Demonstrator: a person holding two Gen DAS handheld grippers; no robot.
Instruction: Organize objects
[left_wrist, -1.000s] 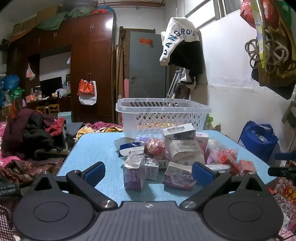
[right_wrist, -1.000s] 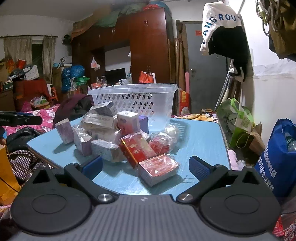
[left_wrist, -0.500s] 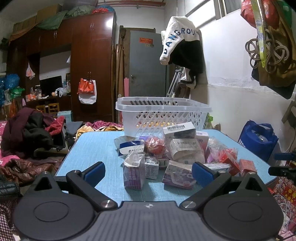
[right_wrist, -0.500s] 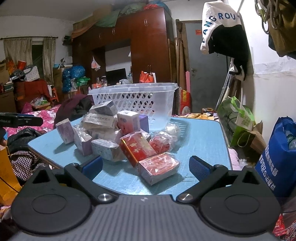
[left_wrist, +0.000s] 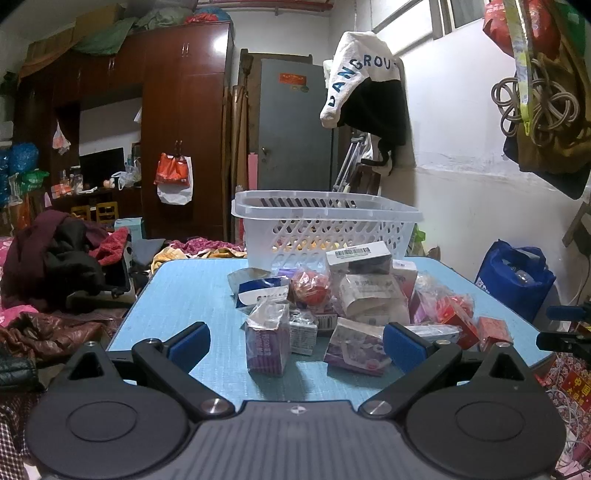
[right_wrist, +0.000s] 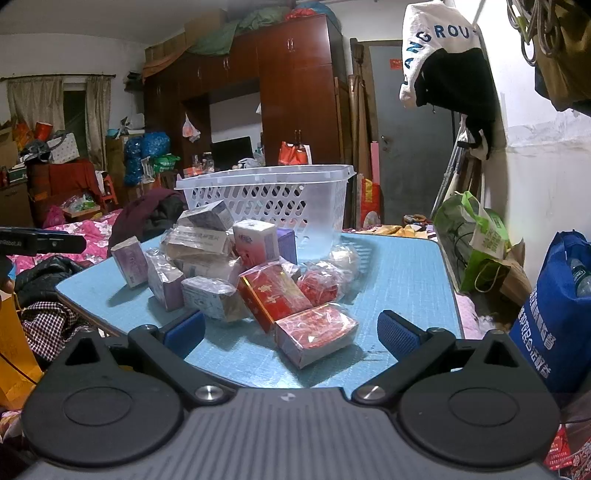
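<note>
Left gripper (left_wrist: 295, 343) spread wide, nothing between the blue pads (left_wrist: 188, 345); it sits low at the near edge of the blue table (left_wrist: 184, 291). Just ahead of it, an upright purple box (left_wrist: 266, 338) in loose plastic wrap, standing apart from the main heap. To its right, a flat purple packet (left_wrist: 356, 347) lies just in front of the right-hand pad.

Right gripper (right_wrist: 291, 330) likewise agape and empty, held at another edge of the same table. Nearest to it, a red packet (right_wrist: 316, 334) in clear wrap lies flat, between the two fingers in line of sight but not touching them. Behind it, a red box (right_wrist: 273, 295) leans tilted against the heap.

Pile of boxes (right_wrist: 218, 254): small cartons and wrapped packets, purple, white, red, stacked loosely near mid-table. A barcode-topped box (left_wrist: 358, 254) sits highest in the left view.

White basket (left_wrist: 325, 225) stands upright on the far side of the table, directly behind the pile, lattice sides. Contents unclear through the holes.

Beyond: dark wooden wardrobe (left_wrist: 166, 122), grey door (left_wrist: 295, 125), a jacket (left_wrist: 365, 92) hanging on the wall, a blue bag (right_wrist: 557, 317) on the floor beside the table.
</note>
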